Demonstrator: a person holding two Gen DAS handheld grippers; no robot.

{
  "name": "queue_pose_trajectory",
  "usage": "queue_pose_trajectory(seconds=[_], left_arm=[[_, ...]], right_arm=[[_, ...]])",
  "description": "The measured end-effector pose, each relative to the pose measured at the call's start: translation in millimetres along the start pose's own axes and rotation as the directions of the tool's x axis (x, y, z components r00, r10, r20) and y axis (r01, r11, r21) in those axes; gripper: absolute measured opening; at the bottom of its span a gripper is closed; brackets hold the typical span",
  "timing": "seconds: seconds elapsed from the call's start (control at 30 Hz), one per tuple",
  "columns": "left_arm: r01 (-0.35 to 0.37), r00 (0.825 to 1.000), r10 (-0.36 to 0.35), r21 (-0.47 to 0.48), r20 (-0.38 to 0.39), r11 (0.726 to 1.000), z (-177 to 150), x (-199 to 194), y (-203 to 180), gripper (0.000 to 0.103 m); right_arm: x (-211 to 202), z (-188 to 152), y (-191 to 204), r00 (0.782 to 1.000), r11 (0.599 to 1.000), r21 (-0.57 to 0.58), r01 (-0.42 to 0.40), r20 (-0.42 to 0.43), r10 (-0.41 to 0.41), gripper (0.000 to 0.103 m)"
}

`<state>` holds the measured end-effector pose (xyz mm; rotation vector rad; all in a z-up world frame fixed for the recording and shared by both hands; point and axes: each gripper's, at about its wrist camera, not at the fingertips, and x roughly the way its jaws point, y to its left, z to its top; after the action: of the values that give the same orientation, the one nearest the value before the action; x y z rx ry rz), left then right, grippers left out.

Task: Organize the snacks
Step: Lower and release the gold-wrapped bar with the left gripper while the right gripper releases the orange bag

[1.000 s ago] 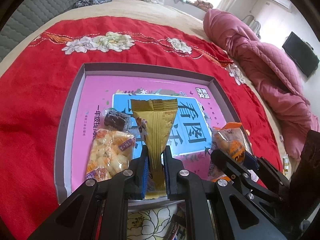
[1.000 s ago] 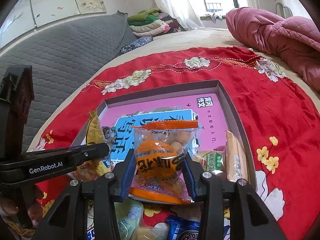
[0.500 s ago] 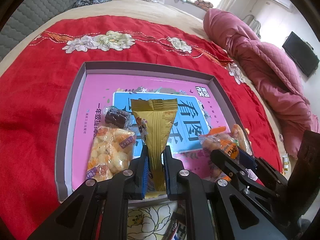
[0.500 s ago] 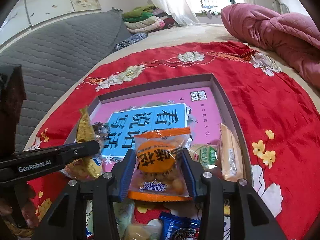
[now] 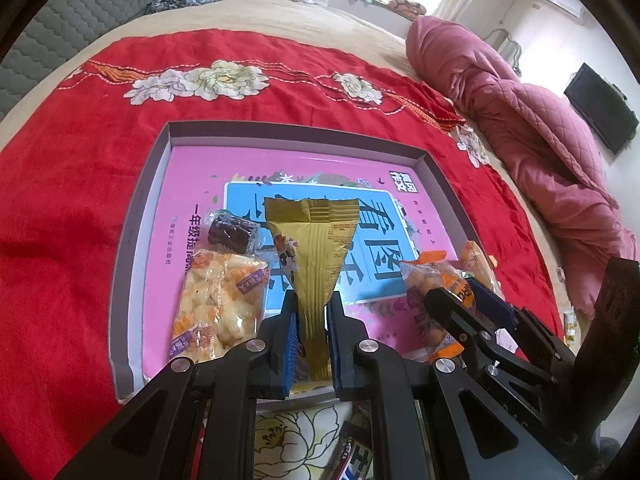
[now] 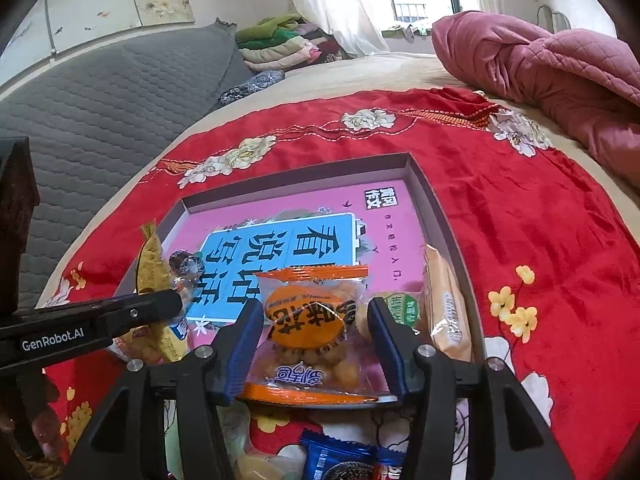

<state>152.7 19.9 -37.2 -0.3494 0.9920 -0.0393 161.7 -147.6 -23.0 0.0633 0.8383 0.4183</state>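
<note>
My left gripper (image 5: pixel 312 304) is shut on a gold snack packet (image 5: pixel 314 248) and holds it over the near edge of the grey box (image 5: pixel 138 208) with the pink and blue bottom. My right gripper (image 6: pixel 316 312) has its jaws spread around an orange-labelled clear snack bag (image 6: pixel 310 320), which lies low at the box's near edge; the pads look slightly apart from it. The same bag shows in the left wrist view (image 5: pixel 436 284). Inside the box lie a puffed snack bag (image 5: pixel 220 304), a dark wrapped sweet (image 5: pixel 232 232), a tan packet (image 6: pixel 444 308) and a green-labelled snack (image 6: pixel 400 308).
The box sits on a red flowered cloth (image 6: pixel 540 220) on a bed. Loose snacks lie in front of the box, among them a blue packet (image 6: pixel 340 460). A pink quilt (image 5: pixel 520 120) is heaped at the right, folded clothes (image 6: pixel 280 44) at the back.
My right gripper has lowered the orange bag towards the box floor and its jaws have widened. The left gripper and gold packet have barely moved.
</note>
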Motion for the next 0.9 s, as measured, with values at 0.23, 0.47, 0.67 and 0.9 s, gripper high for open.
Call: queue_pose_trajectory(seconds=[0.23,0.47,0.67,0.9], left_arm=[[0.001,1.0,-0.001,0.0,-0.007,1.0,-0.2,0.7,-0.9,0.016],[0.001,1.0,-0.001,0.0,-0.013,1.0,-1.1,1.2,-0.4,0.019],[0.001,1.0,-0.001,-0.004,-0.012,1.0,-1.9,0.1,-0.6,0.025],[0.01,1.0,-0.01,0.0,0.002,1.0,-0.1,-6.3,-0.8,0.042]], right_arm=[[-1.3,0.9,-1.6,1.0,1.0,0.011,0.003,0.005,-0.003,0.057],[-2.2,1.4,-2.2,1.0,1.0,0.022,0.0,0.006,0.0,0.057],[-3.6,0.9,-3.6,1.0,1.0,0.029,-0.001,0.004,0.001,0.058],[-7.0,0.1,-4.7,1.0,0.999,0.041,-0.007,0.006,0.006,0.06]])
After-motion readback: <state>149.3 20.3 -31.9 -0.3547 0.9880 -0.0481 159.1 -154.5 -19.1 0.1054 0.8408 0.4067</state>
